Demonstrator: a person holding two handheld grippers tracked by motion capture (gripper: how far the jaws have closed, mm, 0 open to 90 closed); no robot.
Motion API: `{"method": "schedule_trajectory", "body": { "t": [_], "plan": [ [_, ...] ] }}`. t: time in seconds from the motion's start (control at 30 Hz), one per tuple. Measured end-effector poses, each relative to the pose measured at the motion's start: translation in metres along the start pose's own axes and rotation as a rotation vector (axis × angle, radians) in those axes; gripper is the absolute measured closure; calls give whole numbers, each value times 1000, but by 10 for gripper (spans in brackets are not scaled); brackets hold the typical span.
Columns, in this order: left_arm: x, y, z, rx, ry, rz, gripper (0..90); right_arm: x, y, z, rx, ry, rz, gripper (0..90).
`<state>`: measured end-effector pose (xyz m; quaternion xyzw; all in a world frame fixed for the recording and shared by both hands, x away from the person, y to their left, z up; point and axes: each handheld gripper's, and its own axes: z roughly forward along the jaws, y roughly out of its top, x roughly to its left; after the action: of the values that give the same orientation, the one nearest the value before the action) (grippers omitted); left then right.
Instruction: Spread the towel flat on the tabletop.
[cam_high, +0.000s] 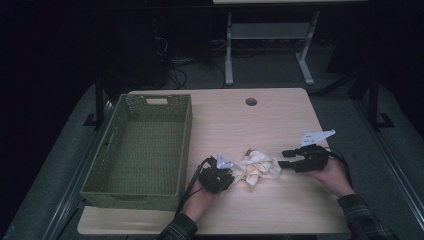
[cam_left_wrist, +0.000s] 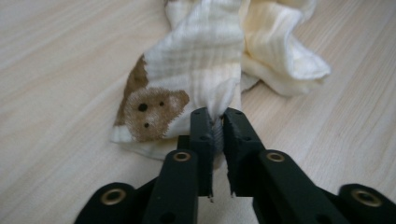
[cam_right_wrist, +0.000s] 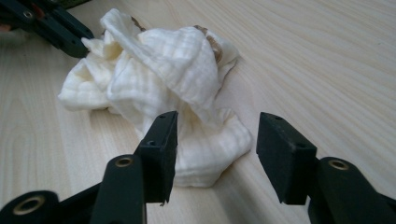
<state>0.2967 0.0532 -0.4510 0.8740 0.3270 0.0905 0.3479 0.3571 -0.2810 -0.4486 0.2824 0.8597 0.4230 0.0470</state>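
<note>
A crumpled cream cloth (cam_high: 256, 167) with a brown bear print (cam_left_wrist: 152, 109) lies on the wooden table (cam_high: 240, 125). My left gripper (cam_high: 231, 175) is at its left edge, shut on a pinch of the fabric (cam_left_wrist: 215, 122). My right gripper (cam_high: 284, 158) sits at the cloth's right side. Its jaws stand apart, and the cloth's near fold (cam_right_wrist: 210, 140) lies between and just beyond the fingertips without either pad pressing it. In the right gripper view, the left gripper (cam_right_wrist: 70, 39) touches the cloth's far left corner.
A green woven basket (cam_high: 140, 150), nothing in it, stands on the table's left side, right beside my left hand. A round cable hole (cam_high: 251, 101) sits near the far edge. Bare tabletop stretches behind the cloth and in front of it.
</note>
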Motion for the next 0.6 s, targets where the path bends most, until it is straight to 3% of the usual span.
{"method": "schedule_trajectory", "body": {
  "t": [0.2,0.3,0.43,0.5,0.53,0.57,0.6],
  "plan": [
    [8,5,-9,-76,-37,-56,848,-2,4,10,19,33,-7,519],
    [9,6,-9,-89,-48,-68,849,-1,4,14,31,47,-16,531],
    [8,7,-9,-102,-62,-75,849,-1,7,26,69,69,-23,631],
    [9,7,-9,-105,-63,-75,850,-2,8,28,71,76,-24,739],
    [9,7,-10,-112,-61,-72,850,-2,8,28,71,76,-24,739],
    [10,8,-11,-123,-65,-82,850,-3,10,27,72,72,-23,844],
    [10,9,-11,-133,-67,-97,850,-4,10,25,70,67,-27,861]
  ]
}}
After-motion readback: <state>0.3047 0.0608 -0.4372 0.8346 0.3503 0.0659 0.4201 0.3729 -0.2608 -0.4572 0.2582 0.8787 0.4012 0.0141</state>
